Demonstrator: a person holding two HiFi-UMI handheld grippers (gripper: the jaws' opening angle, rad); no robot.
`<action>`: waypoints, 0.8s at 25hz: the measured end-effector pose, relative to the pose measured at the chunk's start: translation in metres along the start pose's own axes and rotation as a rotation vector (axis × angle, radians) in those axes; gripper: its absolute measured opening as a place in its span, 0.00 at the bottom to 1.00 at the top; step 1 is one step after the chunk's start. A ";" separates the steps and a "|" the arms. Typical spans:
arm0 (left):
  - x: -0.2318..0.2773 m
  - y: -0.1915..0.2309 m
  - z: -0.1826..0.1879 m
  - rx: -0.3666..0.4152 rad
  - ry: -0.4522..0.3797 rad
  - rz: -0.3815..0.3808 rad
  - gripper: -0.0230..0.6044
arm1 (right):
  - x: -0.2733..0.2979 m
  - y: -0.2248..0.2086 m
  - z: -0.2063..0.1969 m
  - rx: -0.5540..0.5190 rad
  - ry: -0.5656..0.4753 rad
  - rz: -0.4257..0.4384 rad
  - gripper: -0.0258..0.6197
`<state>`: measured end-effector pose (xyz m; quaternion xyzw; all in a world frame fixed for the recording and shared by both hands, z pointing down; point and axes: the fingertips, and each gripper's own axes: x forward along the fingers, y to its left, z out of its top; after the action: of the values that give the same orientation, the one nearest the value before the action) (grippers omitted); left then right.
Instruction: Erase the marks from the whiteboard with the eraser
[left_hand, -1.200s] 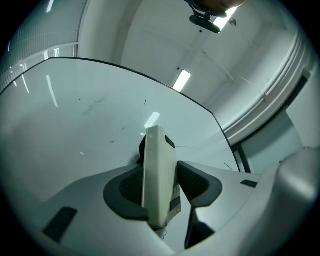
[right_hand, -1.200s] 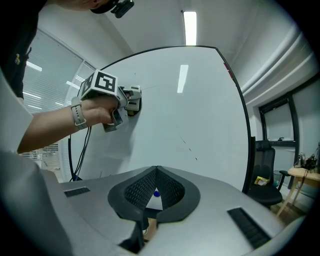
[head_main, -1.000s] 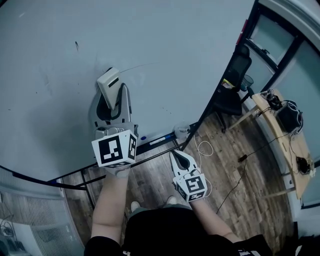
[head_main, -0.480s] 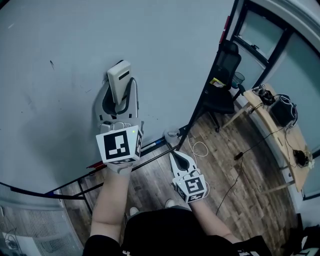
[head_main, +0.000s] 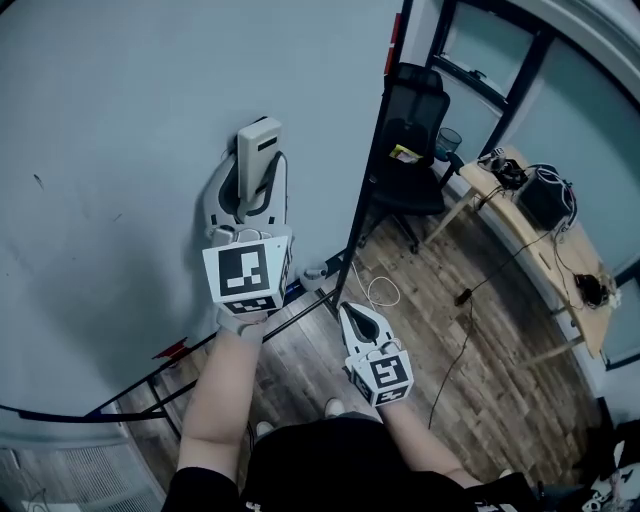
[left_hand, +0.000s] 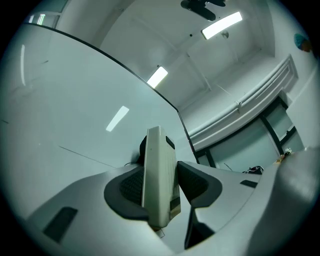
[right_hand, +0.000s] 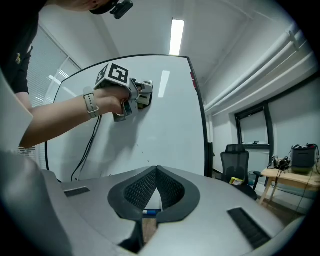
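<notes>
While its jaws clamp the flat sides of the eraser (left_hand: 159, 175), the left gripper (head_main: 252, 195) holds it upright with one narrow edge toward the whiteboard (head_main: 120, 110), close to the board's right edge. That eraser is pale, with a dark strip on one face. Behind the jaws sits the cube (head_main: 248, 275), which bears a black-and-white square pattern rather than letters. A pale watch (right_hand: 90, 103) sits on the wrist behind it.

Lower and to the right, the right gripper (right_hand: 156, 172) hangs apart from the board with its jaws together, tips touching and nothing between them.

One short dark mark (head_main: 38, 181) shows far to the left of the eraser; a few faint specks lie on the board lower down. A small blue thing (head_main: 296, 291) and a red one (head_main: 170, 350) lie along the ledge (head_main: 225, 348) under the board. Beyond the frame stand a black chair (head_main: 410, 110) and a desk (head_main: 520, 230) on the wood floor (head_main: 480, 380), where a white cable (head_main: 380, 295) loops
</notes>
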<state>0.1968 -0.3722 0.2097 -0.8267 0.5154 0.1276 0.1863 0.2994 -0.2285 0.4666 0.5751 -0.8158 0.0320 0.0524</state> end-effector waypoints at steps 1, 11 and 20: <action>0.006 -0.007 -0.002 -0.004 0.003 -0.010 0.34 | -0.003 -0.007 0.000 0.001 0.000 -0.011 0.08; 0.023 -0.023 -0.005 -0.014 0.036 -0.027 0.34 | -0.014 -0.035 0.000 0.004 0.004 -0.034 0.08; -0.018 0.025 0.021 0.062 0.000 0.033 0.34 | 0.004 0.013 0.004 -0.012 0.003 0.078 0.08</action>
<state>0.1661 -0.3577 0.1936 -0.8120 0.5324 0.1145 0.2099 0.2855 -0.2287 0.4637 0.5425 -0.8376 0.0301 0.0560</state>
